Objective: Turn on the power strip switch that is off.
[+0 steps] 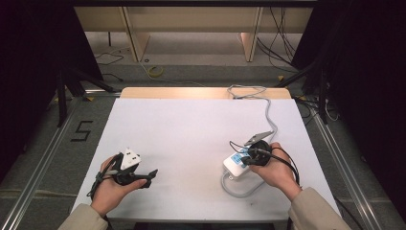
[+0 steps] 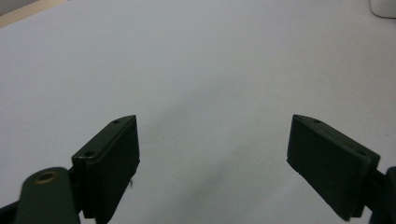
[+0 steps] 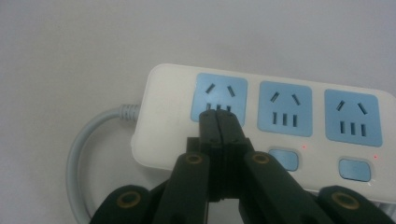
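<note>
A white power strip [image 1: 233, 168] with three blue sockets lies on the white table [image 1: 191, 134], front right. My right gripper [image 1: 245, 159] hovers over it, held in a hand. In the right gripper view the power strip [image 3: 163, 140] lies across the frame, and my right gripper [image 3: 218, 117] is shut with nothing between its jaws, its tips over the lower slots of the leftmost socket [image 3: 219, 98]. My left gripper [image 1: 150, 177] rests at the front left, pointing right. In the left gripper view its jaws stand wide apart, and my left gripper [image 2: 212, 149] holds nothing above bare table.
The strip's grey cable [image 1: 270, 112] loops in front of it and runs off the far table edge. Blue switch buttons [image 3: 355, 169] with small red lights sit below the sockets. A white corner [image 2: 385, 7] shows far off. Dark frames flank the table.
</note>
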A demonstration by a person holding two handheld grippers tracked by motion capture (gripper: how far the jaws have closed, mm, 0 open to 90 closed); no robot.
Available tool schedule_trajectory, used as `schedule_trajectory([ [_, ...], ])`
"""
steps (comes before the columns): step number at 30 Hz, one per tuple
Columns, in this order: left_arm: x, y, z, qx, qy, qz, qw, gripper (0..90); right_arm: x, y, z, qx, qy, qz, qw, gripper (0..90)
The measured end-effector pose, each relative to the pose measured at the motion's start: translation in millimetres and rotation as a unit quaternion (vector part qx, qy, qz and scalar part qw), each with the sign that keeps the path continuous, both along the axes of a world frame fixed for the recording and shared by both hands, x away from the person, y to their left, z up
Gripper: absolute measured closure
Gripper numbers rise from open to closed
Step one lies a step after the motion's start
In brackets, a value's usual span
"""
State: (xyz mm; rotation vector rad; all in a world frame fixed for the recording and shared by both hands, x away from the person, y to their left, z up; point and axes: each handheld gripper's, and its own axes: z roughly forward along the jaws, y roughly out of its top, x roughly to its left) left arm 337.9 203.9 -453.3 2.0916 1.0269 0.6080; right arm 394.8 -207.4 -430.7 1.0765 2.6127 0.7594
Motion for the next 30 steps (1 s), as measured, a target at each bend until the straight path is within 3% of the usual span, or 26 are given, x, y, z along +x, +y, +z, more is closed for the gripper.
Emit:
schedule_trajectory([
  [30, -0.1, -0.2, -0.2, 0.001, 0.0, -0.001, 1.0, 16.4, 4.0, 6.7, -4.7, -0.027, 0.015, 0.002, 0.9995, 90.0],
])
